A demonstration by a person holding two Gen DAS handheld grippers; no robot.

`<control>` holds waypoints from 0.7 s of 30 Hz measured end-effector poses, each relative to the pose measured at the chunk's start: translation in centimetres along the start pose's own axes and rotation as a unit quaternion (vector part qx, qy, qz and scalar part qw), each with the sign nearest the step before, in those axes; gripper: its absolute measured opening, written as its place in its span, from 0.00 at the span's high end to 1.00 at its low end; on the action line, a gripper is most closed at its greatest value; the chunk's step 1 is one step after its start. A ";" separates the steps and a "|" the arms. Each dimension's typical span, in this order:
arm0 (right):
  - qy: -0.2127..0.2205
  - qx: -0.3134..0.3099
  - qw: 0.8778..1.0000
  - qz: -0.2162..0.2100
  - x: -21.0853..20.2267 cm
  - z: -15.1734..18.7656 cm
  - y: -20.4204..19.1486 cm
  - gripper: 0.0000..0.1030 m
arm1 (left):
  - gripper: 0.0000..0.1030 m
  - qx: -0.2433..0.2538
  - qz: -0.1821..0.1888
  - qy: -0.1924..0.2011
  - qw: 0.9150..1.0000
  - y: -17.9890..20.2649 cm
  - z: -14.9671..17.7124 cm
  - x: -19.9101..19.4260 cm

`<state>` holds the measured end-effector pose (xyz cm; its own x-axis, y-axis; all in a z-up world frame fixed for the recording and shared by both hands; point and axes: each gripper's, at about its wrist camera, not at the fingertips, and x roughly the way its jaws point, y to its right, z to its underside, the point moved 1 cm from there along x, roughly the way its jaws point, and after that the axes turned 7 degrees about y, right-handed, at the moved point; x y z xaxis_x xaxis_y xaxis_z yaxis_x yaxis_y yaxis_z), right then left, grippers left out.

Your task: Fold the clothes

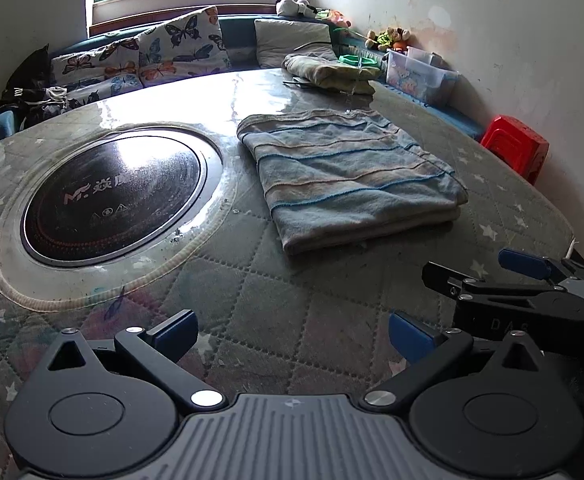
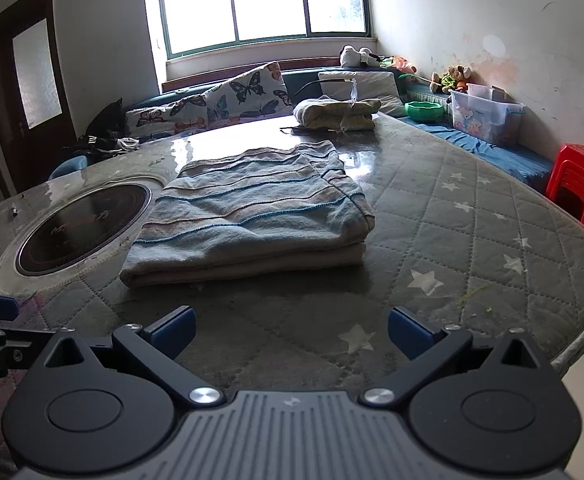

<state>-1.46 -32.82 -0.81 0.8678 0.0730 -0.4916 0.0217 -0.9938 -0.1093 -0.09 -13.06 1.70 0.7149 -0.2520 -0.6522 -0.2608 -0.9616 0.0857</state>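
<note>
The quilted star-print worktop [image 2: 471,208] carries a folded striped blue garment [image 2: 252,212] beside the round induction hob [image 2: 80,228]; a second folded cloth [image 2: 335,114] lies beyond. My left hand-held gripper [image 1: 292,336] and right hand-held gripper [image 2: 292,332] hover wide open, empty

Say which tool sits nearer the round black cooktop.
Left. The left tool hovers open right in front of the cooktop; the right tool hovers open further right, facing the folded striped cloth.

The cooktop's [image 1: 112,196] printed lettering is half lost in window glare.
</note>
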 end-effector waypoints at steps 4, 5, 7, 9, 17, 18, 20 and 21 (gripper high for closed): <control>-0.003 0.002 1.000 0.000 0.3 0.1 0.2 0.00 | 0.00 0.004 -0.002 -0.005 1.000 0.2 0.0 0.3; -0.004 0.003 1.000 0.000 0.3 0.1 0.3 0.00 | 0.00 0.005 -0.002 -0.006 1.000 0.3 0.0 0.3; -0.006 0.004 1.000 0.000 0.5 0.2 0.4 0.00 | 0.00 0.006 -0.002 -0.008 1.000 0.4 -0.1 0.4; -0.007 0.005 1.000 0.001 0.6 0.2 0.5 0.00 | 0.00 0.007 -0.003 -0.010 1.000 0.4 -0.1 0.6; -0.009 0.005 1.000 0.000 1.1 0.1 0.7 0.00 | 0.00 0.006 -0.010 -0.022 1.000 0.4 0.0 1.4; -0.009 0.004 1.000 0.000 1.1 0.0 0.7 0.00 | 0.00 0.005 -0.012 -0.023 1.000 0.3 0.0 1.5; -0.009 0.004 1.000 0.002 1.2 0.0 0.7 0.00 | 0.00 0.003 -0.016 -0.024 1.000 0.1 -0.1 1.7; -0.008 0.004 1.000 0.002 1.2 -0.1 0.8 0.00 | 0.00 0.003 -0.018 -0.025 1.000 0.1 -0.1 1.8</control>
<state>-0.34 -33.50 -1.45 0.8594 0.0696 -0.5066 0.0135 -0.9934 -0.1136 1.26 -13.58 0.63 0.6903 -0.2117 -0.6919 -0.2394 -0.9692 0.0576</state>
